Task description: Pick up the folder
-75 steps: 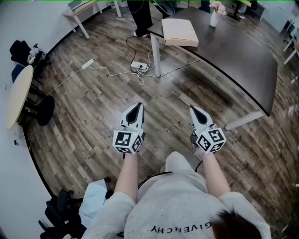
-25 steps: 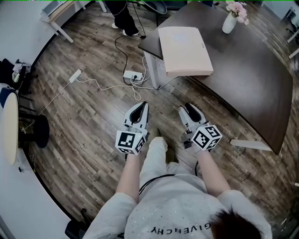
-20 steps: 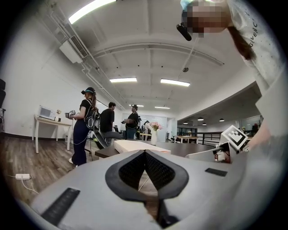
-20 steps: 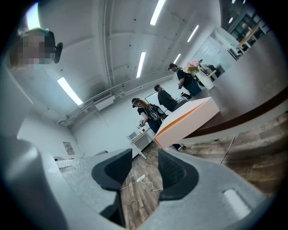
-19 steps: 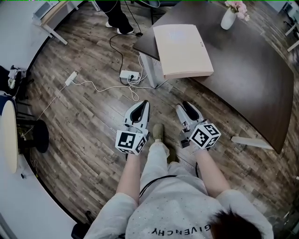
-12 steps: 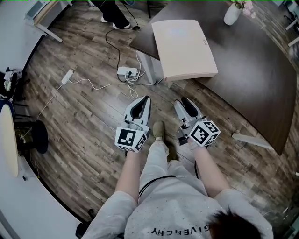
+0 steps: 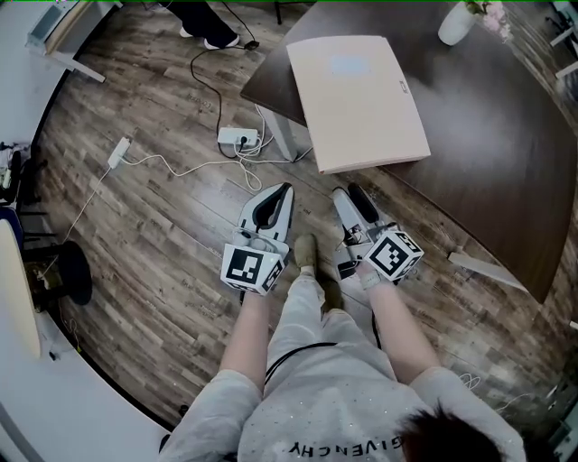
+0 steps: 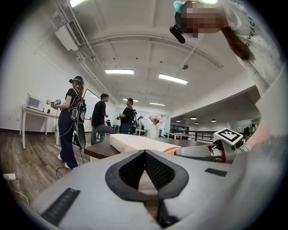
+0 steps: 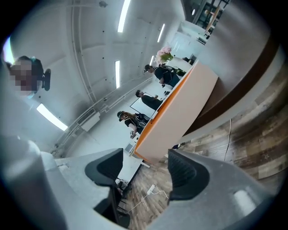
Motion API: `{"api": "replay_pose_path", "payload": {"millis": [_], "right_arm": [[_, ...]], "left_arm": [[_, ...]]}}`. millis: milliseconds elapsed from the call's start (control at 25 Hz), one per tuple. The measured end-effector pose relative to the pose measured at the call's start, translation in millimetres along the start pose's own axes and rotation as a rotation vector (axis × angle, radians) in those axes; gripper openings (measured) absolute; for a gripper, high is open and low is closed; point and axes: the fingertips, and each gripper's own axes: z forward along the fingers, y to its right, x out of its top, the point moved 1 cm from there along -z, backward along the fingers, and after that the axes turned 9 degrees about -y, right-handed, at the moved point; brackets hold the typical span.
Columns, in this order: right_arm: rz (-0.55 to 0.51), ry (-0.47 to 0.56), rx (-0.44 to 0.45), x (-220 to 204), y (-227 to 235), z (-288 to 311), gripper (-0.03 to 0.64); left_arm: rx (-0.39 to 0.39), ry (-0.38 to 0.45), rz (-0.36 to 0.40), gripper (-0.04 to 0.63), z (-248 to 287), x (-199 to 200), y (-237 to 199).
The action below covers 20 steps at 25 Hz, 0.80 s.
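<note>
**Desk:** What fills the head view?

**Operator:** Grey-brown wood-plank floor [image 7: 153, 226] spreads beneath me. A large dark brown curved table [image 7: 488, 117] takes the upper right.

**Desk:** Where is the folder?

**Operator:** The flat, pale pink rectangular folder [image 7: 361, 99] lies closed on the table's near corner, its near end reaching the table's edge. It sits ahead of both tools and neither touches it. In the left gripper view it shows as a low slab [image 8: 135, 143] on the tabletop. In the right gripper view it shows tilted, with an orange edge [image 9: 180, 117].

**Desk:** And your tools?

**Operator:** I hold both over the floor, just short of the table. My grey-and-white left gripper [image 7: 282, 189] has its dark pads [image 8: 157, 173] pressed together at the tips, gripping nothing. My matching right gripper [image 7: 347, 194] has its jaws apart and opening. Nothing sits between them, and the folder's end shows beyond the gap [image 9: 144, 166].

**Desk:** Anything smaller?

**Operator:** A white power strip [image 7: 237, 137] with trailing cables lies on the floor by the table leg. A white vase of pink flowers [image 7: 454, 25] stands at the table's far end.
</note>
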Motion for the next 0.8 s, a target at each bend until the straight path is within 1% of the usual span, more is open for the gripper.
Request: {"api": "replay_pose_path", "payload": {"millis": [80,360,560,800], "right_arm": [[0.034,0.015,0.002,5,4,9,0.310],[0.169,0.076,0.069,19,13,35,0.389],[0.296,0.137,0.084,24,28,43,0.394],[0.322,0.150,0.115,34,32,66,0.394]], "left_arm": [[-0.010,-0.009,-0.004,-0.002,9,-2,-6],[-0.024,-0.042,-0.013,-0.003,33,-9,-25],[-0.029,-0.050,-0.016,-0.003,43,-9,-35],[-0.032,-0.062,-0.022,-0.003,55,-11,-50]]}}
